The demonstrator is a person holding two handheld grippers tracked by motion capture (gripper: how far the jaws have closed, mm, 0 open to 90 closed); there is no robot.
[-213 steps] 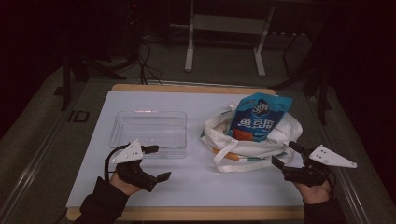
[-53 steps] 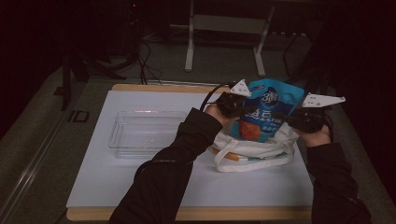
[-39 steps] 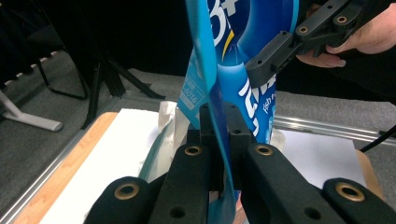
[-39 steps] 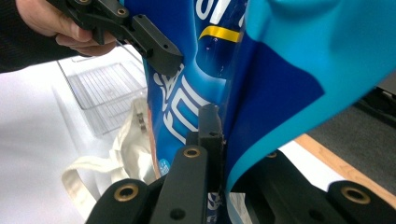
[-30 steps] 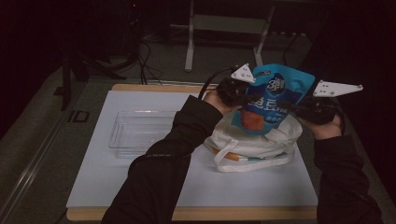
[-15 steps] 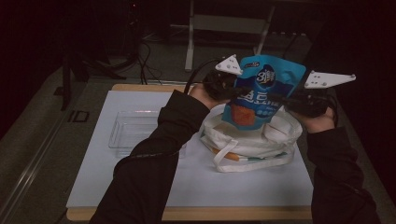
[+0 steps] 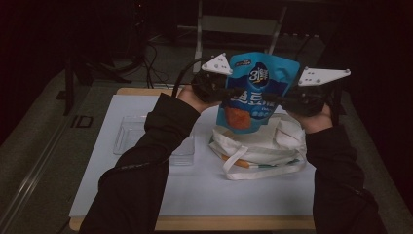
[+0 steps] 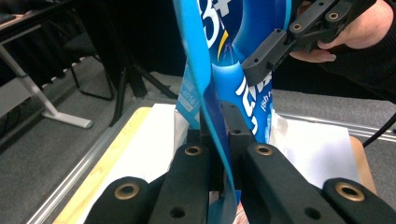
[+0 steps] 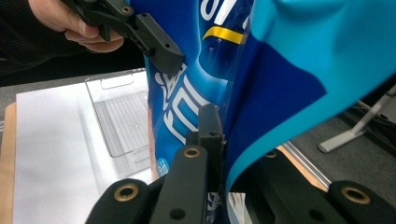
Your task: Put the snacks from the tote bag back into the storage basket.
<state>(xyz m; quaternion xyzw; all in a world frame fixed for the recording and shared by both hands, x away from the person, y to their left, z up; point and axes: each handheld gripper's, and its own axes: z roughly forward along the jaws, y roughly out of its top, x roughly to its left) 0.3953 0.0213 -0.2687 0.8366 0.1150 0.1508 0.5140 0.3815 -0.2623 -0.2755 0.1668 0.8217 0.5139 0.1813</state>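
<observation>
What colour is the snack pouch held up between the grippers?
Blue glossy snack pouch with white lettering and an orange patch; clearest in the high view.

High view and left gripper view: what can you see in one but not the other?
The high view alone has the white tote bag and the clear tray. The left gripper view alone has its own fingers pinching the pouch's edge up close. Both have the blue pouch, the right gripper and the white table.

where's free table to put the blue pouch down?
Bare white table top along the near edge, in front of the cloth bag and the clear tray. Crowded at the far right: the bag lies there, with the blue pouch held above it by the left gripper and right gripper.
</observation>
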